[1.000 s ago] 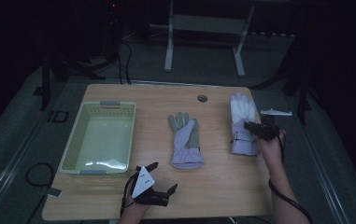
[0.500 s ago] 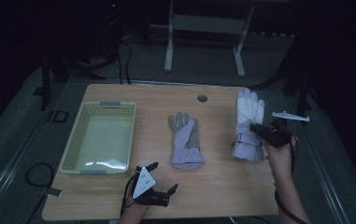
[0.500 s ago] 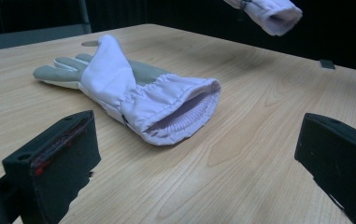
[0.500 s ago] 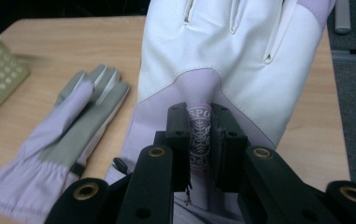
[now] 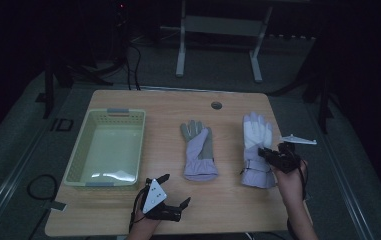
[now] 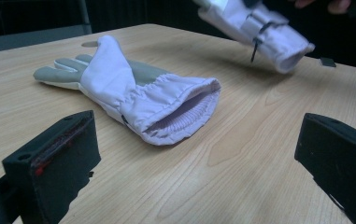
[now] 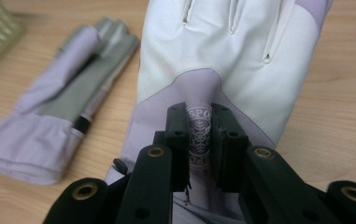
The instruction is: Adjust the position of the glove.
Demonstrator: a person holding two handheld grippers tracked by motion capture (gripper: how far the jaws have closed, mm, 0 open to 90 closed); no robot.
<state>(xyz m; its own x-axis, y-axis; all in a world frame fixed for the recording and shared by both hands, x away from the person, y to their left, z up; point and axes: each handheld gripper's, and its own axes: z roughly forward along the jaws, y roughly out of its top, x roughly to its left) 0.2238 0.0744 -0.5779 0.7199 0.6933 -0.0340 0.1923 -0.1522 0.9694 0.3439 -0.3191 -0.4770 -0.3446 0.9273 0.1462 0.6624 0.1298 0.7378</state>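
- The white-and-lilac glove [image 5: 256, 150] is pinched by the right gripper [image 5: 273, 156] – in the right gripper view its two black jaws are closed on a fold of lilac fabric on the back of the glove [image 7: 222, 70], right at a round printed badge.
- In the high view this glove sits at the right side of the table [image 5: 228, 210], fingers pointing away from the person, cuff toward them, with the person's right hand [image 5: 290, 172] just beside the cuff.
- The left gripper view shows the cuff end of that glove [image 6: 264, 28] raised off the wood, with a shadow beneath it and a small dark strap hanging from it.
- A second glove, lilac with a grey palm [image 5: 199, 150], lies flat near the middle of the table – to the left of the held one and apart from it, fingers also pointing away.
- In the left gripper view this second glove [image 6: 129, 91] lies with its ribbed cuff opening turned toward the camera; in the right gripper view it [image 7: 59, 112] lies blurred beside the held glove.
- The left gripper [image 5: 170, 192] rests near the front edge of the table, its jaws standing wide apart with nothing between them; it points toward the second glove without touching it.
- A pale green basket [image 5: 80, 167] stands on the left part of the table, well apart from both gloves.
- A small round hole [image 5: 216, 105] sits in the table top near its far edge.
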